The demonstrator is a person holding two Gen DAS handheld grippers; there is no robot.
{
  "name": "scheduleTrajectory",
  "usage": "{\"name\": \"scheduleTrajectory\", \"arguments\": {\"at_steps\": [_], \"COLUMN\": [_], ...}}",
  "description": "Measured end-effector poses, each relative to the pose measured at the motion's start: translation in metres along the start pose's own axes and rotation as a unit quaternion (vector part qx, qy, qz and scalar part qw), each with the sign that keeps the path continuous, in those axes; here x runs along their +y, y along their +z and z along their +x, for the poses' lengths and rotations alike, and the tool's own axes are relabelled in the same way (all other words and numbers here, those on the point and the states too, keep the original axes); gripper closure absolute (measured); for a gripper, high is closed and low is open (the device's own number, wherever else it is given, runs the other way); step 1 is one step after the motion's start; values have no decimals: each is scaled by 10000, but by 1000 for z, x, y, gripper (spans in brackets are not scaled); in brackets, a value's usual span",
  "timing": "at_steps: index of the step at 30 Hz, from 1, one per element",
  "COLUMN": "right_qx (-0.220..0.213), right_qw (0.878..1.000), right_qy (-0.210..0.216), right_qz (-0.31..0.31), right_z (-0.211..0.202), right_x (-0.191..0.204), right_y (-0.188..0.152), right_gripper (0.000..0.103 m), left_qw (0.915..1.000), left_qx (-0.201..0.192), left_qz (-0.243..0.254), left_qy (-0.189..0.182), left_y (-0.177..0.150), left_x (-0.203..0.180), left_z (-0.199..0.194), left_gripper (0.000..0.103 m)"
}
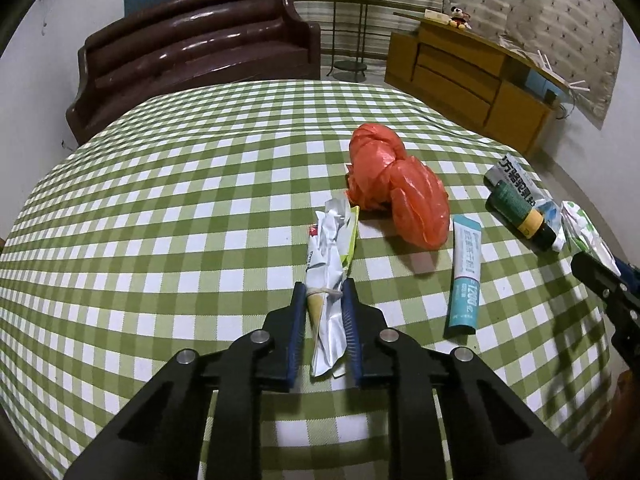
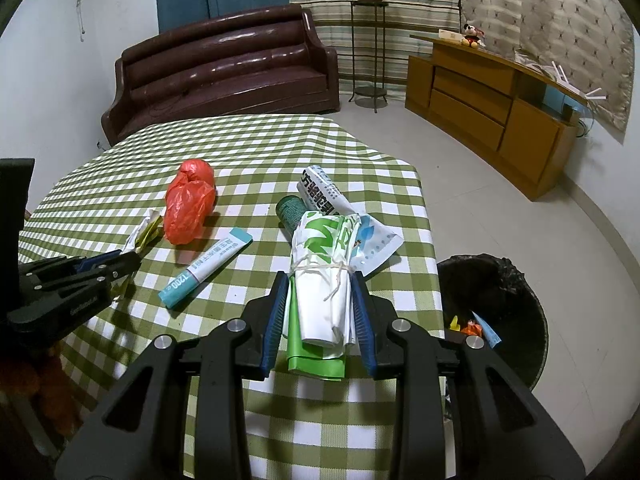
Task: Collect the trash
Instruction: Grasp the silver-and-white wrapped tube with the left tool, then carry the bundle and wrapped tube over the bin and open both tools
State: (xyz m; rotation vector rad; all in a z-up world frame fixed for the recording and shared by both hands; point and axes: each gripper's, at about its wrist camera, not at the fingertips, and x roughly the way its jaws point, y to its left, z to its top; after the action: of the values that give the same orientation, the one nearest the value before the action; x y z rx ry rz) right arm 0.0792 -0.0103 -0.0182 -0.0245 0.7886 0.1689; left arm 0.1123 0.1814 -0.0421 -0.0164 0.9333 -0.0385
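Both pairs of fingers are clamped on rolled trash at the near edge of the tabletop (image 1: 180,208), which wears a green-and-white checked cloth. Between the left gripper's (image 1: 323,294) blue pads sits a thin crumpled wrapper roll (image 1: 328,256), white with a yellow-green strip and tied with a rubber band; the pads press its sides just at the band, and its far end lies toward the middle of the tabletop. The right gripper (image 2: 320,284) pinches a thicker white-and-green paper roll (image 2: 324,276) bound with string, the pads tight on either side below the knot, close to the right edge of the tabletop.

Loose trash lies between and beyond the two rolls. A crumpled red bag (image 1: 394,196) sits near the middle of the tabletop, just past the wrapper roll's far end. A teal-and-white tube (image 1: 466,276) lies flat between the two grippers, near the bag but apart from it. Toward the right edge, a dark green bottle (image 2: 290,212) lies on its side, touching a printed paper packet (image 2: 320,192); both rest against the far end of the paper roll.

Off the right edge, on the floor, stands a bin (image 2: 496,308) lined with a black bag, with a few bright scraps showing inside.

From the right wrist view the left gripper (image 2: 134,260) shows at the left edge of the tabletop, its tips over the wrapper roll (image 2: 142,232).
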Motion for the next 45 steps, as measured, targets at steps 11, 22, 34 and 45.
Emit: {"name": "scheduleTrajectory", "arguments": {"at_steps": [11,22,34,45], "right_qx": [-47,-90,-209,-345], "right_qw": [10000,9999,9995,9985], "right_qy": [-36,-99,-205,-391], "right_qz": [44,78,91,181], "right_z": [-8,-20,-37,-52], "right_x": [0,-4,-11,-27], "right_y": [-3,-8,-12,-14], "right_gripper": [72,72,72,72], "left_qw": [9998,9995,9984,9968], "left_qx": [-84,-303,-556,-727], "left_qz": [-148,-68,68,234], "left_qy": [-55,-62,-71,-226], "left_y": [-7,-14,-17,-15], "left_x": [6,0,-9,-32], "left_z": [-11,-31,-55,-66], "left_gripper": [84,84,84,84]}}
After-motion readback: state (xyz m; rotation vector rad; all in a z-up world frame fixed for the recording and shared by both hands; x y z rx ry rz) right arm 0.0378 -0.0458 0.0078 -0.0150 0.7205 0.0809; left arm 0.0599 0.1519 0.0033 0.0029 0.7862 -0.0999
